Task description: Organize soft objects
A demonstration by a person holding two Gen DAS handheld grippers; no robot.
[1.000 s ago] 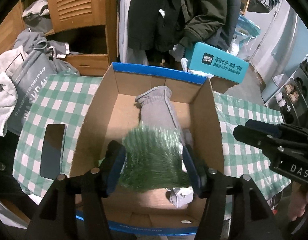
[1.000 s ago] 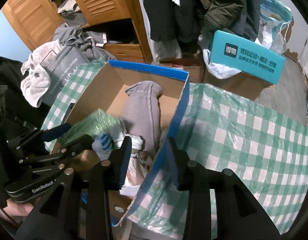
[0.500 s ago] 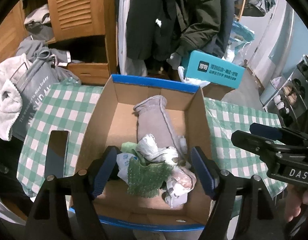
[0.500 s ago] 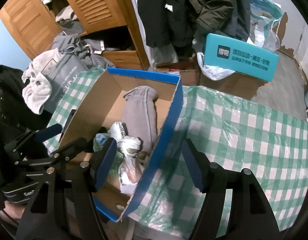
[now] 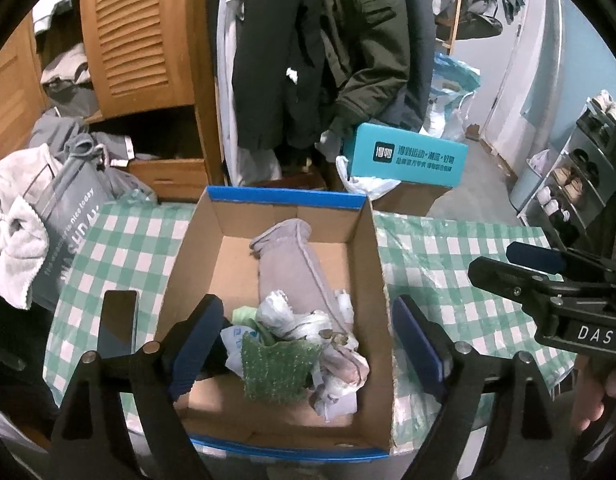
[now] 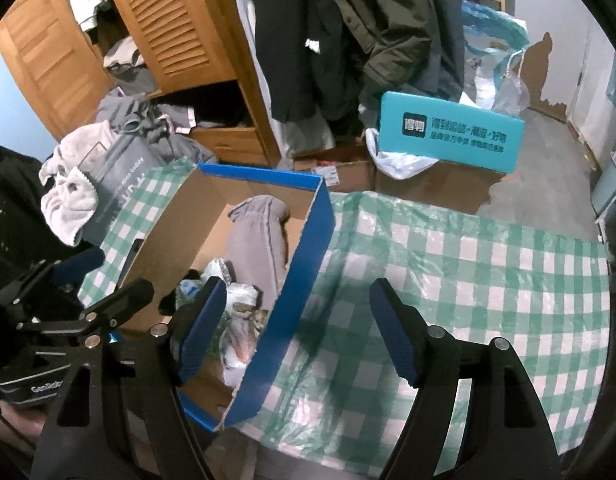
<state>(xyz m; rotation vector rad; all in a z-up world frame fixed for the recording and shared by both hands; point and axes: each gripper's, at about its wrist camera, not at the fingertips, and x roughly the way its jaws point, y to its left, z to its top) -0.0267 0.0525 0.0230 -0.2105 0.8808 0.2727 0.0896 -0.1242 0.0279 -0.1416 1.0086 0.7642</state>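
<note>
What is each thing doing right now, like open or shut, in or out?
left tool: open, holding nothing, above the box.
right tool: open, holding nothing.
cardboard box: open on top, upright on the checked cloth.
green fuzzy cloth: lying loose in the box.
grey sock: lying flat in the box.
phone: screen dark, flat beside the box.

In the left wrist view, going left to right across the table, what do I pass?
White towel → grey bag → black phone → cardboard box → right gripper.
</note>
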